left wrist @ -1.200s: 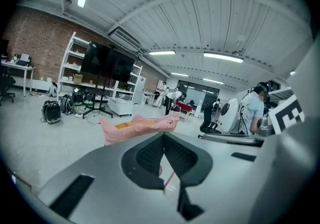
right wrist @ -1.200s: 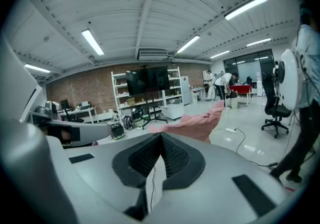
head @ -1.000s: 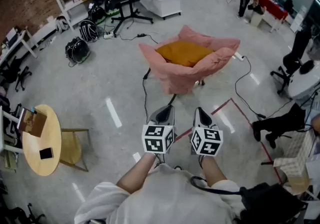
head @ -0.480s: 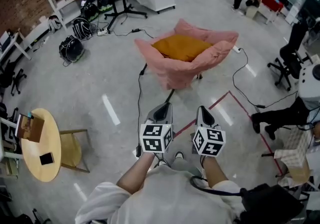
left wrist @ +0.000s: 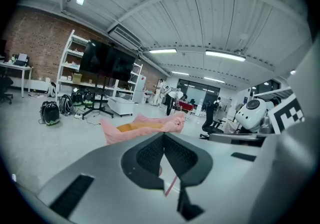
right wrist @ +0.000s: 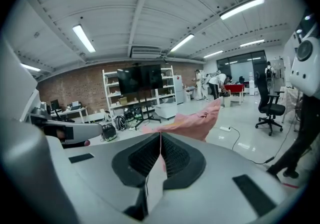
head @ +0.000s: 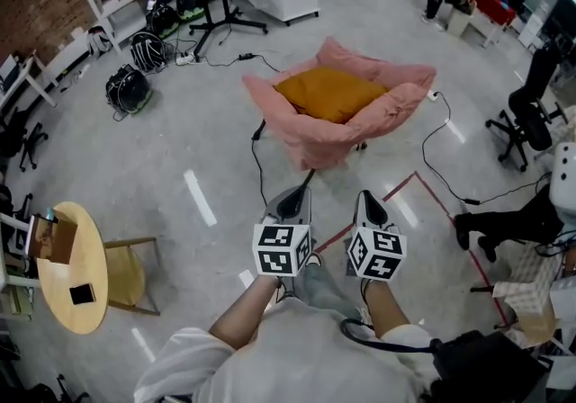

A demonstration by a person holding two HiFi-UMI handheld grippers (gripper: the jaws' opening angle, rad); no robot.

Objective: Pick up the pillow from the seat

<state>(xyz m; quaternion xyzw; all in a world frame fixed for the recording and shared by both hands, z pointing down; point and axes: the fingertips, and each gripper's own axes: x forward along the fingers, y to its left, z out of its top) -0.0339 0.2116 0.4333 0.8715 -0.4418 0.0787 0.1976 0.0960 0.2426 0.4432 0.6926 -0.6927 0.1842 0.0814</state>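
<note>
An orange pillow [head: 331, 93] lies in the hollow of a pink fabric seat [head: 310, 136] out on the floor ahead. In the left gripper view the seat [left wrist: 130, 132] shows low and distant, the pillow [left wrist: 134, 127] a thin orange strip in it. The right gripper view catches the pink seat [right wrist: 192, 124] from the side. My left gripper [head: 292, 201] and right gripper [head: 364, 205] are held side by side well short of the seat, both shut with nothing between the jaws.
Black cables [head: 256, 154] trail over the floor near the seat. A round wooden table [head: 72, 272] with a chair [head: 130, 271] stands at the left. A person's legs [head: 508, 226] and an office chair [head: 531, 127] are at the right. Shelves and bags [head: 126, 88] line the back.
Both grippers have come forward a little toward the seat, side by side. Their jaws stay shut and the pillow has not moved.
</note>
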